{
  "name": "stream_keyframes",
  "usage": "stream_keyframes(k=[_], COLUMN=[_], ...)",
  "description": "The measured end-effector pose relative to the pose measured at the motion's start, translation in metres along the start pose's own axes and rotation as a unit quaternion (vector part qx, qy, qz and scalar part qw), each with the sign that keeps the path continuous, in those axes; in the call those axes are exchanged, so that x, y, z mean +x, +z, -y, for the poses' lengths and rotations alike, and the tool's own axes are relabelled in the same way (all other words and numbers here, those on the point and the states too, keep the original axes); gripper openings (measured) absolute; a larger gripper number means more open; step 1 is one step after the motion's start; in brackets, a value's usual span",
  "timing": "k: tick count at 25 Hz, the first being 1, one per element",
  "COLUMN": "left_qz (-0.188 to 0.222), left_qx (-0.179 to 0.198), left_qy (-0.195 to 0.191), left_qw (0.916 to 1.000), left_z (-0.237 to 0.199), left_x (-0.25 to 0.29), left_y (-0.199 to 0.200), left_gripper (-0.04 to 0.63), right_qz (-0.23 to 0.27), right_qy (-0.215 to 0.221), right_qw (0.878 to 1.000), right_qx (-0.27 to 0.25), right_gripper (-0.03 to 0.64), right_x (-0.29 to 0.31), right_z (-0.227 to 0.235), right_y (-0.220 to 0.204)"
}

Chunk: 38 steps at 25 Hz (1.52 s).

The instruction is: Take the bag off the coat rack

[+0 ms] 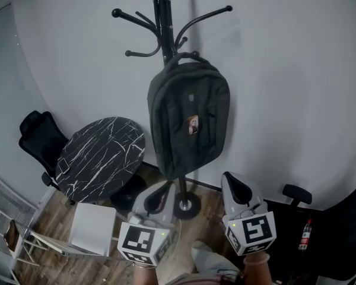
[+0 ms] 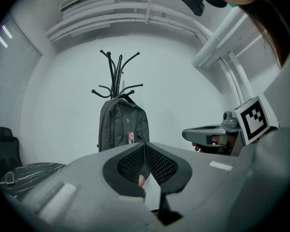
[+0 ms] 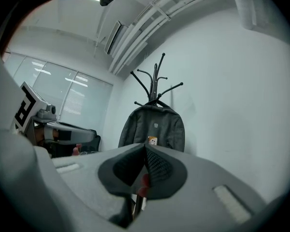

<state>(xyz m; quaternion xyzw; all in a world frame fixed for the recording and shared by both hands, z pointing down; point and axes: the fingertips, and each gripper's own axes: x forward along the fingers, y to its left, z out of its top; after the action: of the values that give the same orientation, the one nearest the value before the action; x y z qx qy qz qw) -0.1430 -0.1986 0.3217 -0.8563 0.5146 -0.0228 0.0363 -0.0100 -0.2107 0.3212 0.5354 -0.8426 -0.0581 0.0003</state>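
A dark grey backpack (image 1: 188,119) hangs by its top loop from a hook of the black coat rack (image 1: 164,22), which stands against the white wall. The backpack (image 2: 123,125) shows ahead in the left gripper view, and the same backpack (image 3: 153,128) sits straight ahead in the right gripper view. My left gripper (image 1: 164,193) is shut, empty, below and short of the bag. Beside it my right gripper (image 1: 233,183) is shut too, holding nothing, also apart from the bag. Both point level toward the rack.
A round black marble table (image 1: 101,157) stands left of the rack, with a black office chair (image 1: 40,138) behind it and a white chair (image 1: 90,229) near the front. The rack's round base (image 1: 187,206) rests on the wood floor. Another dark chair (image 1: 320,224) is at the right.
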Motion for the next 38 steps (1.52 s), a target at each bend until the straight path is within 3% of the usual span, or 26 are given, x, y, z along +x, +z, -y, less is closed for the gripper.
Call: stream_keyframes(k=[17,38], left_qz=[-0.008,-0.029], left_qx=[-0.007,-0.027], left_qy=[0.037,0.101], left_qw=[0.9992,0.9941], left_z=[-0.040,-0.102], left_x=[0.064,0.103], left_y=[0.001,-0.012], left_gripper=[0.017,0.115], right_qz=[-0.009,-0.022], right_qy=[0.009,0.004], right_qw=[1.000,1.000], right_qx=[-0.006,-0.022], right_gripper=[0.023,0.095], right_x=[0.064,0.134], right_z=[0.050,0.109], right_y=[-0.012,-0.022])
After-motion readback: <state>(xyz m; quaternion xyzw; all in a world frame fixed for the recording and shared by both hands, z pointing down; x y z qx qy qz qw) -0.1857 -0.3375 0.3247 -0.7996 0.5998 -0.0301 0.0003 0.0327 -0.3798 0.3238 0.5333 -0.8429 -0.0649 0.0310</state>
